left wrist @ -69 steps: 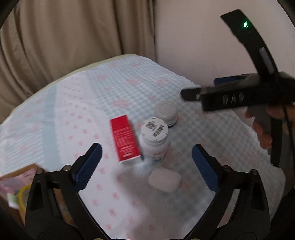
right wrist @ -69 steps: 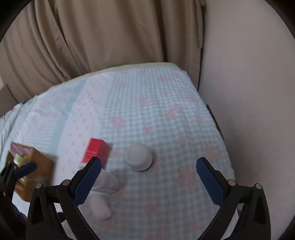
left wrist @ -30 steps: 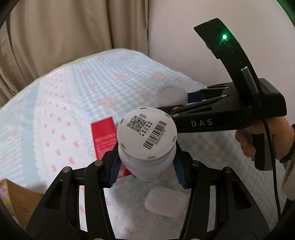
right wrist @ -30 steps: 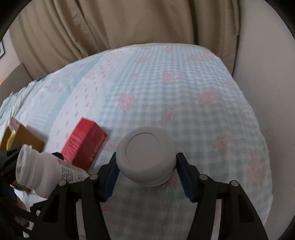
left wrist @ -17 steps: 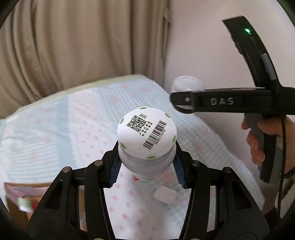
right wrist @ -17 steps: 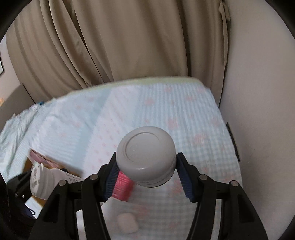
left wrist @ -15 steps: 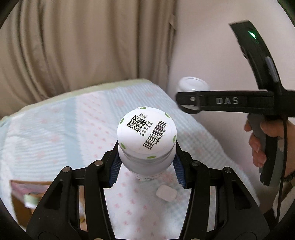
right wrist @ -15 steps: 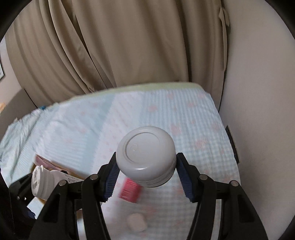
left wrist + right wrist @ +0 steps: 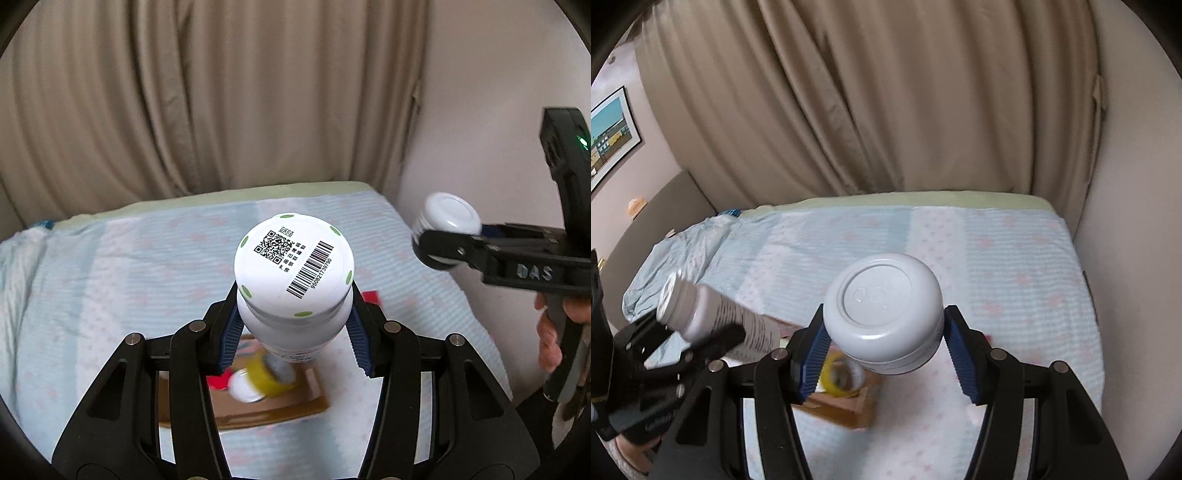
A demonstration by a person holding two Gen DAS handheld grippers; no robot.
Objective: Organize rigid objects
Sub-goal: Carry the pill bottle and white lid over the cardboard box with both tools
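My left gripper (image 9: 293, 339) is shut on a white pill bottle (image 9: 293, 273) whose cap bears a QR code and a barcode; the same bottle (image 9: 713, 317) shows at the left of the right wrist view. My right gripper (image 9: 884, 356) is shut on a round white jar (image 9: 884, 312), seen from the left wrist view as the jar (image 9: 448, 216) at the right. Both are held high above the bed. Below them lies an open cardboard box (image 9: 273, 406) with a yellow tape roll (image 9: 269, 371) inside.
The bed (image 9: 110, 277) has a pale blue and pink patterned cover. A red box (image 9: 371, 297) peeks out just right of the bottle. Beige curtains (image 9: 203, 92) hang behind the bed and a wall (image 9: 480, 92) runs along its right side. A hand (image 9: 550, 332) holds the right gripper's handle.
Both grippers have risen high above the bed with the bottle and jar held. The cardboard box has come into view beneath them; the small white case has dropped out of sight.
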